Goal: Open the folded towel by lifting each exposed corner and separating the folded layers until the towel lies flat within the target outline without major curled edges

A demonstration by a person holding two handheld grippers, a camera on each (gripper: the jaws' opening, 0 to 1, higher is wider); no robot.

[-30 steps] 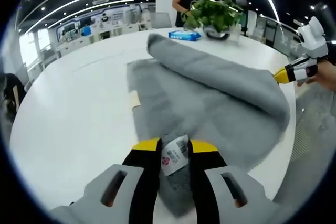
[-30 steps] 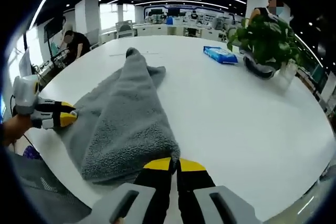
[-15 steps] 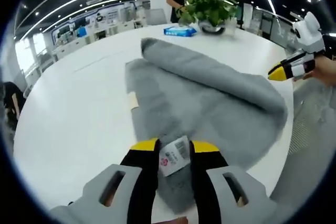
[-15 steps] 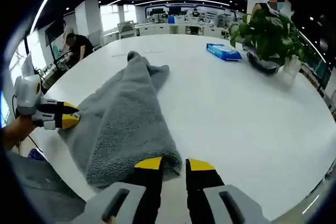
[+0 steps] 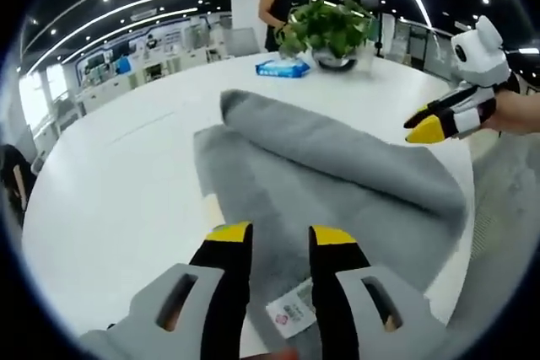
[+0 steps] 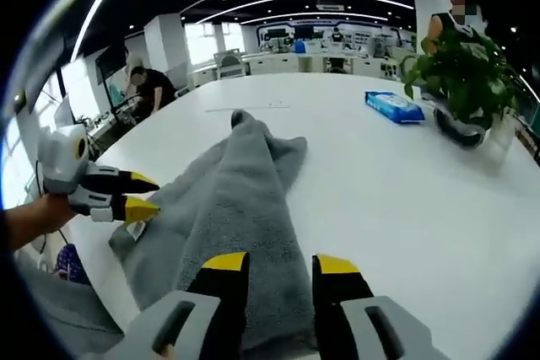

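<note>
The left gripper [image 5: 281, 239] has its yellow-tipped jaws spread apart, holding nothing. The right gripper [image 6: 276, 265] is likewise spread (each held by a hand).

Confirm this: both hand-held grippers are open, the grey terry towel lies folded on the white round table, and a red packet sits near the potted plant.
One detail is wrong: the packet near the green potted plant is blue, not red, as the right gripper view shows. The rest holds: the left hand-held gripper and right hand-held gripper are open, and the grey terry towel lies folded on the white round table.
</note>
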